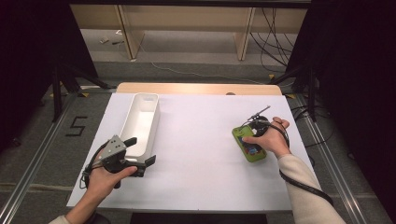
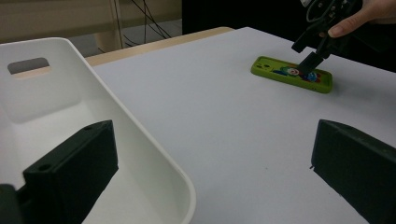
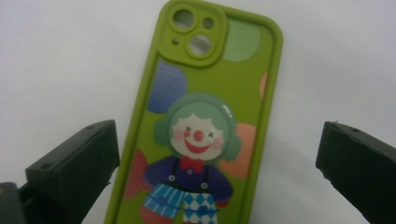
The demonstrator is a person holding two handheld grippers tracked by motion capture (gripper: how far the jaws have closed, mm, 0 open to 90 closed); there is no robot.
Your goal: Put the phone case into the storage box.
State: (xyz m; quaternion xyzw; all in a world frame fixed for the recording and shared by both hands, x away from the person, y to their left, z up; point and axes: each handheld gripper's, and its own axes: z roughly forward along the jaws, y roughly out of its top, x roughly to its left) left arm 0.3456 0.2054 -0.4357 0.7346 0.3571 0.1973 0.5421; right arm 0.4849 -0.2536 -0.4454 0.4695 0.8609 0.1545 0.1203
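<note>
Well to the right of the white bin [image 1: 140, 122], I see the green phone case [image 1: 249, 143] lying flat under my wide-open right gripper [image 1: 255, 127]; light, flexible, probably rubbery, best pinched across its long edges.

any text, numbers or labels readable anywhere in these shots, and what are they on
"5": large black numeral marked on the grey floor, left of the table.
Green phone case: no lettering, just a clown picture with coloured balloons.
White bin: no print or label visible.
Left gripper and right gripper: no readable markings.
</note>
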